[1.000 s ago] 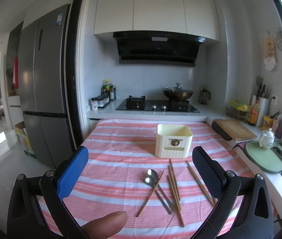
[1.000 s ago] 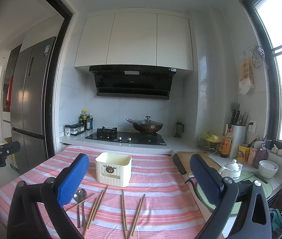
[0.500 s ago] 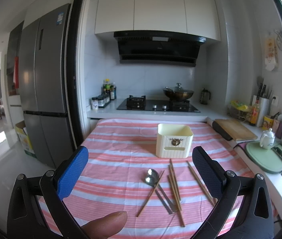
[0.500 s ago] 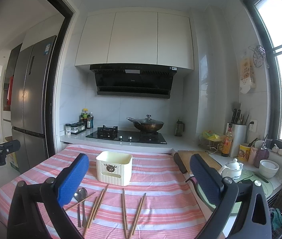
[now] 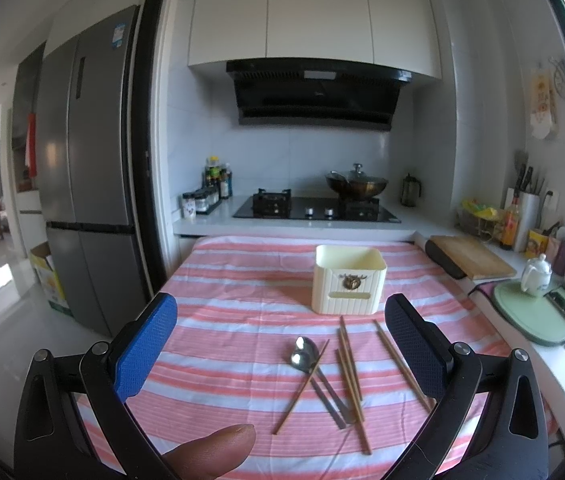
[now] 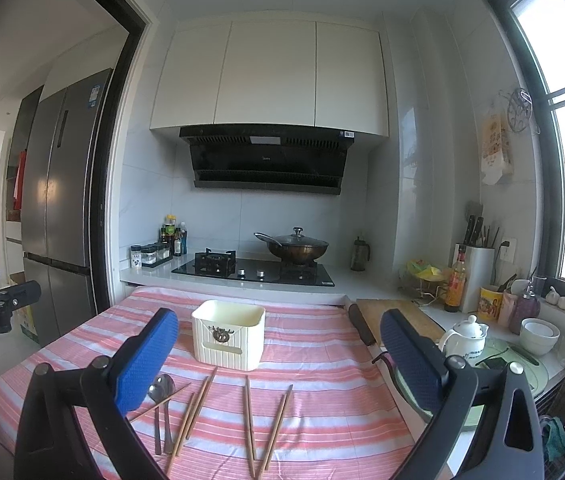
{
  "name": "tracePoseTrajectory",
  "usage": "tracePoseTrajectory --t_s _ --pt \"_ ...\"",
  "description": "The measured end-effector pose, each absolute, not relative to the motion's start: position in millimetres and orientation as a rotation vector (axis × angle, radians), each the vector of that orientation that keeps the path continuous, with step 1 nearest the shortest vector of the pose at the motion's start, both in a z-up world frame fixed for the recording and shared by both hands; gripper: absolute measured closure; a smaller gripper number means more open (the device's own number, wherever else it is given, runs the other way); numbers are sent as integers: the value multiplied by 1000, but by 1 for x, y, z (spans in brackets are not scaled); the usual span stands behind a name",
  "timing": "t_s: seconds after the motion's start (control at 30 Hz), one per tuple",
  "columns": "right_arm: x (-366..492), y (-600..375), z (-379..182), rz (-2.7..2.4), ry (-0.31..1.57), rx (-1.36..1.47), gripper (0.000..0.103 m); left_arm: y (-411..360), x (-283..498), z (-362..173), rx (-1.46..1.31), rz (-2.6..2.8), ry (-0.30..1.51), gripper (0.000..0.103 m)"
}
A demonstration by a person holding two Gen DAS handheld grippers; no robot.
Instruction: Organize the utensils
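Note:
A cream utensil holder (image 5: 348,284) (image 6: 228,333) stands upright on the pink-and-white striped tablecloth (image 5: 242,300) (image 6: 314,356). In front of it lie two metal spoons (image 5: 305,354) (image 6: 161,390) and several wooden chopsticks (image 5: 349,368) (image 6: 248,420), loose and flat on the cloth. My left gripper (image 5: 280,342) hovers open above the near side of the table, nothing between its blue pads. My right gripper (image 6: 278,354) is open too, held over the chopsticks. A fingertip (image 5: 210,450) shows at the bottom of the left wrist view.
Behind the table runs a counter with a gas hob (image 6: 254,270), a lidded wok (image 6: 297,246) and bottles (image 6: 172,238). To the right are a cutting board (image 5: 472,256), a white teapot (image 6: 464,338) on a green mat, and bowls (image 6: 538,334). A tall fridge (image 5: 82,168) stands left.

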State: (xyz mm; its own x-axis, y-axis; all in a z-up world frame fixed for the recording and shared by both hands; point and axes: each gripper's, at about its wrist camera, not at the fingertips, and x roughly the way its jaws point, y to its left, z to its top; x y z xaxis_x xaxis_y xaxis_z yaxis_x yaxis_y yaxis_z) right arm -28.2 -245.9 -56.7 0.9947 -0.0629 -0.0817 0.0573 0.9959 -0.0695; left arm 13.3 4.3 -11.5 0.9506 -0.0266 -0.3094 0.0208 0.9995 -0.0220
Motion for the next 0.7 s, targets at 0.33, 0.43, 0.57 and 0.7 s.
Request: tracePoseTrajectory --t_s 0.33,0.43,0.57,0.7 --pt "-26 -248 -58 -61 94 -65 0 4 17 -12 -19 -26 323 0" --pt "-26 -248 -58 -59 96 -66 0 4 17 -12 -20 -25 323 0" --pt "-25 -249 -57 -59 96 -66 0 3 17 -12 -20 -25 322 0" --pt "-25 -249 -57 -59 95 -66 0 4 17 -11 -19 -26 323 0"
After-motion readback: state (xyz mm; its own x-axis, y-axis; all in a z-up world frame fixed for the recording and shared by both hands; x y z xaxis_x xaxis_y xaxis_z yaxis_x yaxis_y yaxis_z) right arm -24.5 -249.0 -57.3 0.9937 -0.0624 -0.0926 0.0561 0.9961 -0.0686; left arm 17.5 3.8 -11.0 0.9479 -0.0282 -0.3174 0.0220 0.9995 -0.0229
